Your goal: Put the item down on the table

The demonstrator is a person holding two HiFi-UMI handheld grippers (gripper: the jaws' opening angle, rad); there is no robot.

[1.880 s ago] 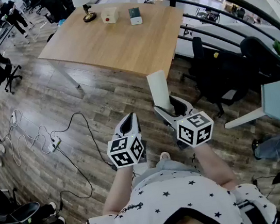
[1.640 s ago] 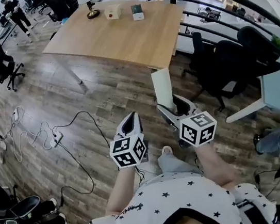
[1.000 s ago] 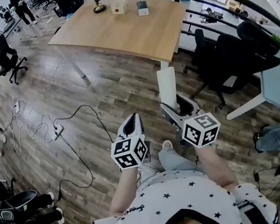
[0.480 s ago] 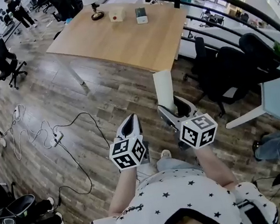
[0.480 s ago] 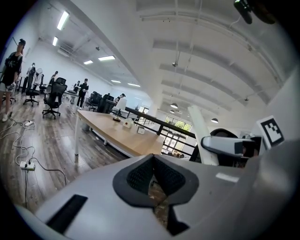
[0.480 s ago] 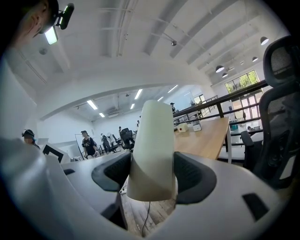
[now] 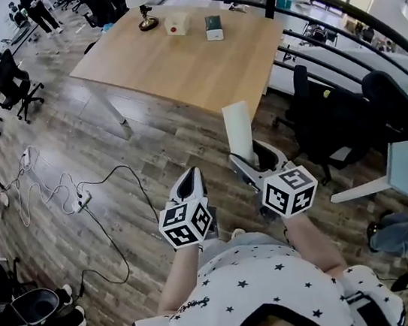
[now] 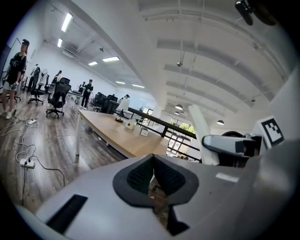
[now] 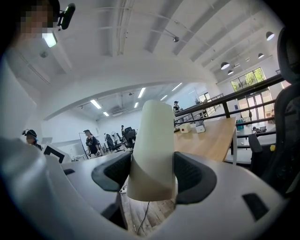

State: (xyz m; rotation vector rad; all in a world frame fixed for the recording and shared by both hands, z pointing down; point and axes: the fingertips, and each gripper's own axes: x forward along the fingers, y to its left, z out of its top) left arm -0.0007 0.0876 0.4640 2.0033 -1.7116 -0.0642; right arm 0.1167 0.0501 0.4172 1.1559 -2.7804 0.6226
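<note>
**A:** In the head view, where is the item?

**B:** The tall white tapered tube (image 7: 237,127) stands upright in the right gripper (image 7: 254,160). It is over the plank floor, well short of the pale wooden table (image 7: 197,68). I'd carry it past the table's near edge, keep it upright and lower it onto bare wood. That spot should be away from the table lamp (image 7: 141,4), small white box (image 7: 177,24) and dark green box (image 7: 213,28) near the far edge. Only then let go.

**A:** And the arms?

**B:** Both forearms reach forward from the waist with the grippers side by side, and the left gripper (image 7: 189,180) sits slightly lower.

**A:** The left gripper view?

**B:** Its jaws are pressed together on nothing and point toward the table's long near edge.

**A:** The right gripper view?

**B:** The jaws clamp the tube near its wider lower end, one pad on each side, and the table shows beyond at the right. The hold is low on a tall thing, so I judge a slow, level descent is the best guard against tipping.
</note>
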